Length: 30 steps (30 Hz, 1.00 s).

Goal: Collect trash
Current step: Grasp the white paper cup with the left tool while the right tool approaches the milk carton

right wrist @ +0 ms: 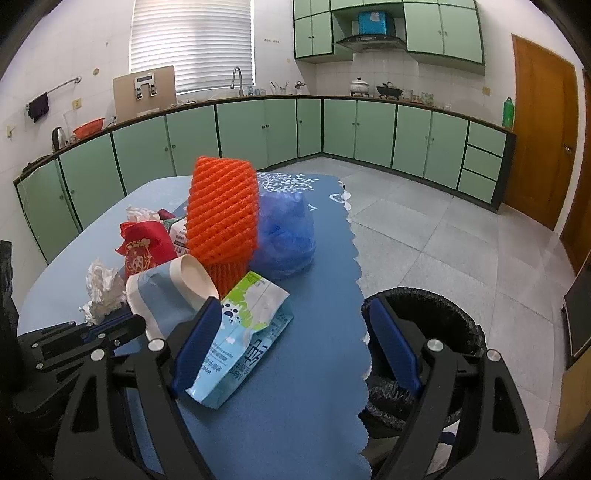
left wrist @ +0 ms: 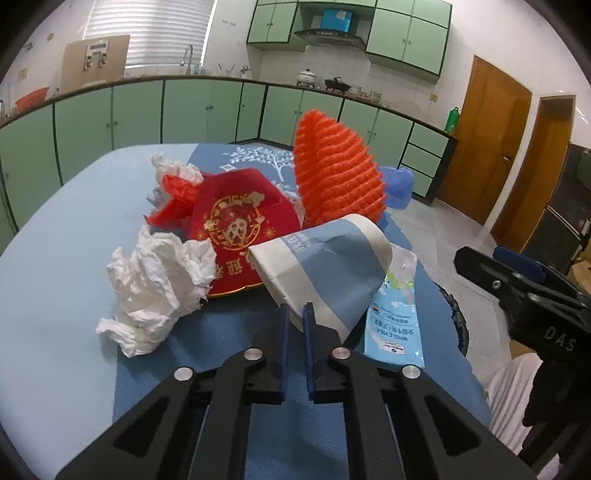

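Blue cloth covers the worktop [right wrist: 314, 332] in a green-cabineted kitchen. The paper cup [left wrist: 325, 266], lying on its side among the trash, is pinched at its rim by the left hand-held gripper [left wrist: 295, 317]. The right hand-held gripper [right wrist: 295, 332] is held wide and empty beside the black-lined bin [right wrist: 443, 306], whose contents cannot be told.

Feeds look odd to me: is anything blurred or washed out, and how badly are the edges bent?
Left wrist view: sharp on the paper cup and left gripper; the counter bows into an arc, corners black; the window blinds are blown out. Right wrist view: also sharp, the milk pouch print readable, soft glare on the blue bag; same barrel bend, dark corners.
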Each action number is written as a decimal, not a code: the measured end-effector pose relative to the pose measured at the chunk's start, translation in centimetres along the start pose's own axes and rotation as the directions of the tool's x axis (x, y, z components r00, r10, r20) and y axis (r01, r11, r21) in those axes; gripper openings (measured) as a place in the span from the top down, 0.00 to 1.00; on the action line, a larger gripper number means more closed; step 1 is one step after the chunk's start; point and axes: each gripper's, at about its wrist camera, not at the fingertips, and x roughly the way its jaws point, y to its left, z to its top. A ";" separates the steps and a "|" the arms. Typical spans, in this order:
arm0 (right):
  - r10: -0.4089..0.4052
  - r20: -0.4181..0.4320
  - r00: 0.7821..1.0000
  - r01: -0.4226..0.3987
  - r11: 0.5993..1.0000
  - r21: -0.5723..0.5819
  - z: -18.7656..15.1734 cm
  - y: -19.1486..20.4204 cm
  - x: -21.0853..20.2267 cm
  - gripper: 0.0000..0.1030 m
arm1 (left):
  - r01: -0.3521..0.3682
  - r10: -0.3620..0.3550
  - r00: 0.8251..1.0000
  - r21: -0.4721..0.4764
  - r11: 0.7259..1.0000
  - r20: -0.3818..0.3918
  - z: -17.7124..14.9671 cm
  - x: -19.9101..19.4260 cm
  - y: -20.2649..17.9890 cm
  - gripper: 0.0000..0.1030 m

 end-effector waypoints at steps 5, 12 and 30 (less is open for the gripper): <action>0.002 -0.005 1.000 -0.002 1.000 0.004 -0.4 0.0 0.0 0.22 | 0.009 -0.009 1.000 0.013 1.000 -0.013 -0.2 0.1 -0.5 0.95; -0.022 -0.009 1.000 0.023 0.999 0.035 -0.4 -1.3 -0.1 0.22 | 0.024 -0.024 1.000 0.000 1.000 -0.014 0.2 0.7 -0.7 0.56; -0.004 -0.019 1.000 0.006 0.998 0.066 -2.0 1.1 0.5 0.22 | -0.034 0.033 0.998 0.019 0.999 0.061 -0.5 -1.7 -0.7 0.97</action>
